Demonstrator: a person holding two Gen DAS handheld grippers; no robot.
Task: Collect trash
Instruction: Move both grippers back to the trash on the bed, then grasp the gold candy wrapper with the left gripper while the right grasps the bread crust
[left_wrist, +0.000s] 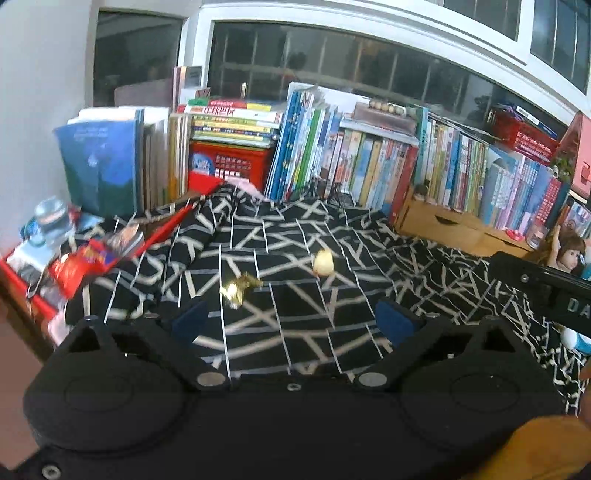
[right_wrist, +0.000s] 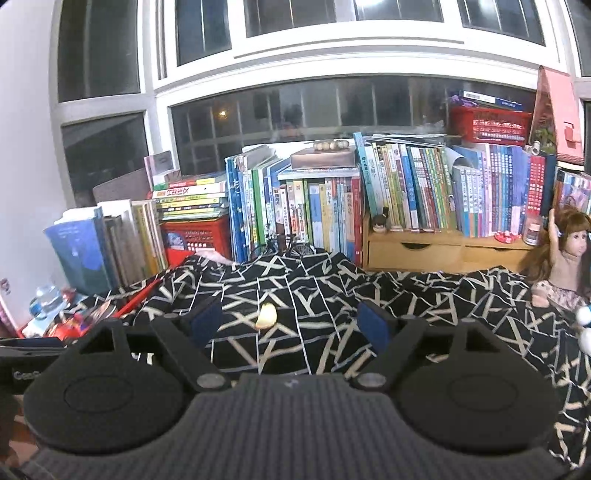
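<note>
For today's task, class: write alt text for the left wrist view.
An open black two-finger gripper, holding nothing, hovers above a black cloth with white geometric lines. On the cloth ahead lie a crumpled gold foil wrapper and a pale yellow scrap; rows of colourful books stand behind.

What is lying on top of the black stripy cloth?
On the cloth lie a crumpled gold wrapper and a pale yellow scrap. The cloth bulges at the back, but what is under it cannot be seen.
</note>
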